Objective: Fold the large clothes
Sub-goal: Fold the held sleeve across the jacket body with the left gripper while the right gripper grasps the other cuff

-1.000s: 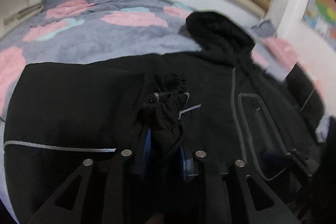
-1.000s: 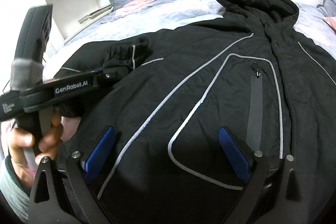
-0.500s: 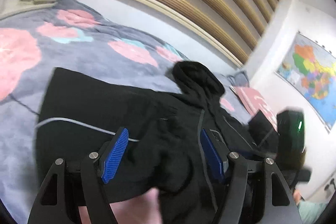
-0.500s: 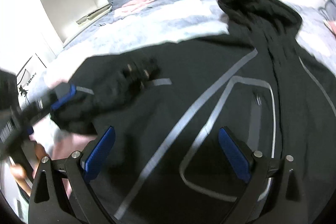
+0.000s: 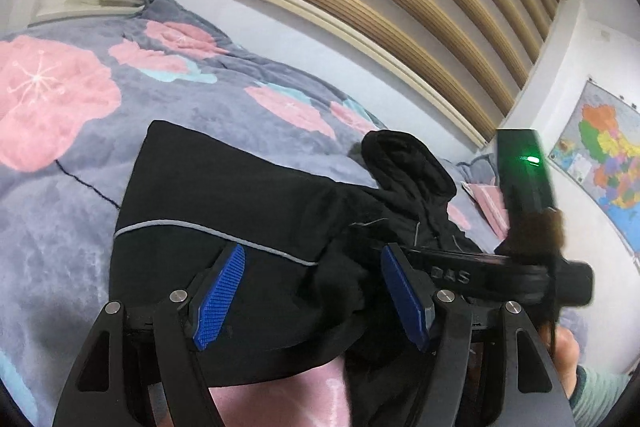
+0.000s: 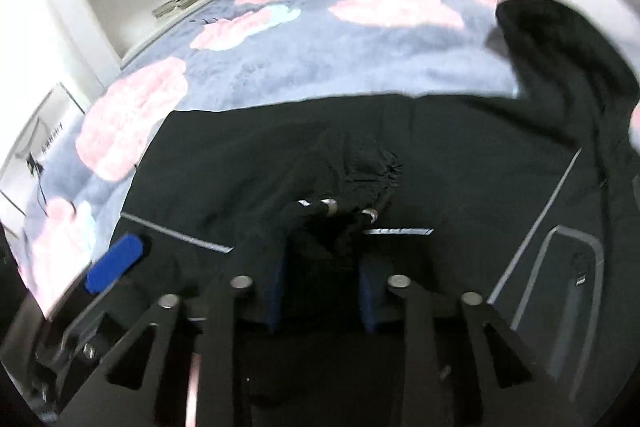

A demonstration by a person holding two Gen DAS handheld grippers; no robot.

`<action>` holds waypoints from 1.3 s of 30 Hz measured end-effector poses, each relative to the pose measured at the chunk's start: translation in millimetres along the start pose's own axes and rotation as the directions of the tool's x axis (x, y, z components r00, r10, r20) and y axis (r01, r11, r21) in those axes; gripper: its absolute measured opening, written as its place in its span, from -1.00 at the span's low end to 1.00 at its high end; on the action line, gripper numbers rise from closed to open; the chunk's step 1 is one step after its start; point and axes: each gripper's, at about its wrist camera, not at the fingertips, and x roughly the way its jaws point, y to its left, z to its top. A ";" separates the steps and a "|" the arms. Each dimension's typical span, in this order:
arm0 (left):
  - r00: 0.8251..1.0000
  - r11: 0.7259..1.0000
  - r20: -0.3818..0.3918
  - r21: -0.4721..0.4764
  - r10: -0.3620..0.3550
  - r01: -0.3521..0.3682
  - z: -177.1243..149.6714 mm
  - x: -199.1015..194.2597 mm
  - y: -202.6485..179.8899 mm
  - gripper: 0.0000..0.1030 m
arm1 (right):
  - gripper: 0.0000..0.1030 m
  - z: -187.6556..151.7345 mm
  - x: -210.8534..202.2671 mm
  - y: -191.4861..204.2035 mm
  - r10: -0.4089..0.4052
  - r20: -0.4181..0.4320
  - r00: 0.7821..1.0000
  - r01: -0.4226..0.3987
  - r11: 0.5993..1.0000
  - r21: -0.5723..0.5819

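While right gripper (image 6: pixel 323 291) is closing on the jacket (image 5: pixel 224 195) cuff (image 6: pixel 340 215), pads mostly hidden; left gripper (image 5: pixel 316 301) released, blurred.

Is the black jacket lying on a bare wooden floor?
No, the black jacket lies on a grey bedspread with pink flowers.

left gripper (image 5: pixel 312 301) released sleeve cuff (image 6: pixel 360 183); right gripper (image 6: pixel 322 293) closing on it

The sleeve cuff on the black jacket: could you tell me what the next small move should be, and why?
Probably finish the right tool's grip, then carry the sleeve cuff across the black jacket. Its jaws are closing with bunched cuff fabric between them, while the left tool stands open, pads clear of the cloth.
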 end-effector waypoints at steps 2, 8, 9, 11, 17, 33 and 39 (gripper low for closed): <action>1.000 1.000 -0.008 -0.003 -0.011 0.011 5.7 -5.4 -5.5 0.40 | -0.53 0.6 -18.3 -6.0 -0.011 0.034 0.999 0.011 1.000 -0.006; 0.999 0.995 -0.018 0.094 -0.028 0.030 33.1 -24.3 -61.4 0.40 | -0.54 5.6 -99.5 -43.9 -0.124 0.184 0.975 0.131 0.991 -0.029; 0.999 0.993 -0.024 0.113 -0.027 0.030 36.8 -23.6 -71.9 0.40 | -0.54 4.5 -116.9 -58.0 -0.150 0.207 0.967 0.157 0.988 -0.014; 0.999 0.987 -0.035 0.157 -0.007 0.013 42.2 -18.7 -94.4 0.40 | -0.54 1.9 -142.6 -82.4 -0.202 0.234 0.951 0.205 0.979 0.013; 0.991 0.977 -0.136 0.209 -0.014 0.043 41.2 19.8 -148.3 0.40 | -0.54 -16.3 -194.8 -170.9 -0.374 0.249 0.893 0.354 0.927 0.123; 0.882 0.960 -0.448 0.280 0.146 -0.017 -51.7 161.3 -158.0 0.40 | -0.49 -130.8 -122.7 -346.3 -0.450 -0.064 0.891 0.443 0.829 0.341; 0.902 0.953 -0.410 0.304 0.134 -0.004 -55.2 160.0 -154.0 0.40 | -0.21 -118.9 -146.9 -340.5 -0.460 -0.058 0.886 0.450 0.823 0.348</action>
